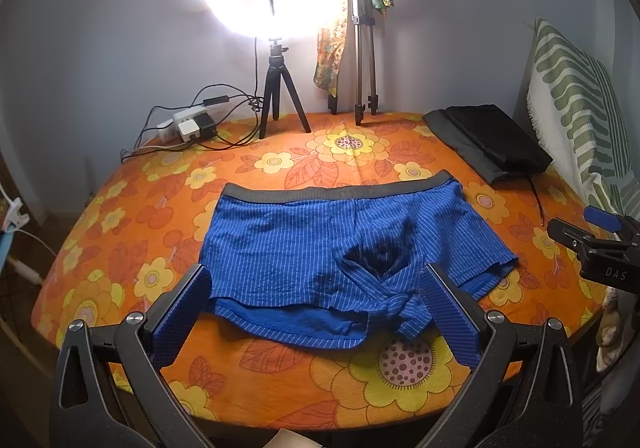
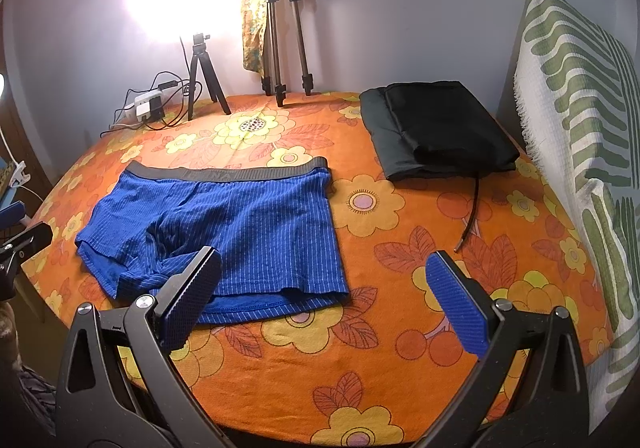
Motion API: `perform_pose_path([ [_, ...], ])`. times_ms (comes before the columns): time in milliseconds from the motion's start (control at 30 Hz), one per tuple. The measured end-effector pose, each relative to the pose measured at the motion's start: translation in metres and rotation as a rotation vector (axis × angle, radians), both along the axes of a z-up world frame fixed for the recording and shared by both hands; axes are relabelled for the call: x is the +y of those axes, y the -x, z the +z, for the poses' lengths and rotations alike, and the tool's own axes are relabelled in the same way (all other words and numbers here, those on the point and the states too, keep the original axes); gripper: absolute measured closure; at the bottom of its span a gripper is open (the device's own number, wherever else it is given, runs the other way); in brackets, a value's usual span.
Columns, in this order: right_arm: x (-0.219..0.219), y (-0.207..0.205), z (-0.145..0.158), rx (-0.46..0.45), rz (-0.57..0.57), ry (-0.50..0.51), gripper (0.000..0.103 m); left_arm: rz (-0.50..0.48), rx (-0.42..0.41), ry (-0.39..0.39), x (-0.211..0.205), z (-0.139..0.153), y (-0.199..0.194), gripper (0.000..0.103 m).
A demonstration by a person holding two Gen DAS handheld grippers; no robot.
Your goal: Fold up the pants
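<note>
Blue striped pants [image 1: 320, 244] spread flat on floral worktop [image 1: 380, 368], waistband lettering unreadable. Left tongs [image 1: 316, 312] and right tongs [image 2: 324, 296] gaping, empty; "DAS" at 3 o'clock.

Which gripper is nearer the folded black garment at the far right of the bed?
Right. The right gripper hovers open with the folded black garment ahead, slightly right. The left gripper is open over the blue shorts, farther left.
</note>
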State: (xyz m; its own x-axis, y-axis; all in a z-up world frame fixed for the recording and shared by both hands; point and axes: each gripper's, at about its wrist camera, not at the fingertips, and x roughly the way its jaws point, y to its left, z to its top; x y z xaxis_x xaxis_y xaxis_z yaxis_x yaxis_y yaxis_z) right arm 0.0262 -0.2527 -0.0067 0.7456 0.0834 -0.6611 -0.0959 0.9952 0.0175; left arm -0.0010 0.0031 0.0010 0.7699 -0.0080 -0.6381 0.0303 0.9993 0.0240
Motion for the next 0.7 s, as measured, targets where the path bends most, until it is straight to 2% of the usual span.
perform_pose_path([
  [700,0.0002,0.0004,-0.0001,0.002,0.001,0.000,0.000,-0.011,0.000,0.019,0.0021,0.0033,-0.0028,0.000],
])
